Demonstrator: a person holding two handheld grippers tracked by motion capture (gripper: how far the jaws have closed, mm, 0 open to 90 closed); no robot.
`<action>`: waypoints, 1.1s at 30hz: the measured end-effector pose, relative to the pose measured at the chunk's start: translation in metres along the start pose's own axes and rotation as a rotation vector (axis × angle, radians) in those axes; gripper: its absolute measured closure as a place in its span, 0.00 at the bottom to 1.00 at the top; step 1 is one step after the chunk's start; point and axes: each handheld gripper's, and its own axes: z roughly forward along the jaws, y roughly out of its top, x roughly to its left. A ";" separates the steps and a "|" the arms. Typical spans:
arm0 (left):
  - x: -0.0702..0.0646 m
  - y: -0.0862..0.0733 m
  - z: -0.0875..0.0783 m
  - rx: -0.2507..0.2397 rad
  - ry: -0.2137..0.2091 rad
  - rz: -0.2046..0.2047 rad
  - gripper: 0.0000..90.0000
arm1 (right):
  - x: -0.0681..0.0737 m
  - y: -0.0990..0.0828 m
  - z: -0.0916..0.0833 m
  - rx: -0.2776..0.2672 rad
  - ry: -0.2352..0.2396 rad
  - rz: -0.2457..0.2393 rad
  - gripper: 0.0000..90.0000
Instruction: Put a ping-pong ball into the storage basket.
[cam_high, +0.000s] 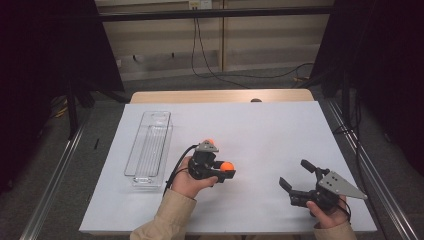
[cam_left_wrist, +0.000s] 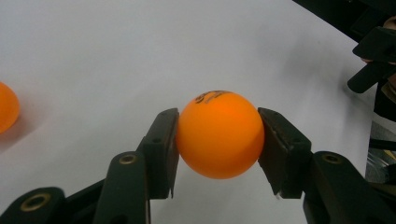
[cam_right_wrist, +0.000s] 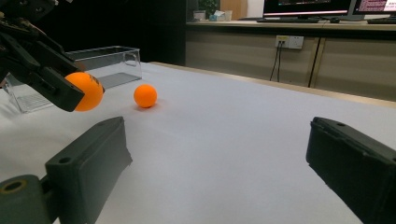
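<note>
My left gripper (cam_high: 226, 170) is shut on an orange ball (cam_left_wrist: 219, 134) with dark print on top, and both pads press its sides; it is lifted above the white table sheet (cam_high: 260, 135). The same ball (cam_high: 227, 166) shows near the table's middle, and as the ball (cam_right_wrist: 86, 90) at the left of the right gripper view. A second orange ball (cam_right_wrist: 145, 95) lies on the sheet beyond it, the ball (cam_high: 210, 142) just behind my left hand. My right gripper (cam_high: 296, 175) rests at the front right, open, with nothing between its jaws.
A long clear plastic tray (cam_high: 149, 150) lies on the sheet to the left of my left hand, lengthwise front to back. The wooden table edge (cam_high: 220, 96) runs along the back. Cables hang over the floor behind.
</note>
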 end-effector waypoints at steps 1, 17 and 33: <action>0.000 0.000 -0.001 -0.003 0.003 -0.002 0.57 | 0.000 0.000 0.000 0.001 0.000 0.001 0.05; 0.004 0.001 -0.007 -0.007 0.008 0.000 0.57 | 0.000 0.000 0.000 -0.002 -0.002 0.002 0.05; 0.010 0.000 -0.016 -0.011 0.020 -0.019 0.57 | 0.000 0.000 0.001 -0.002 0.001 0.004 0.05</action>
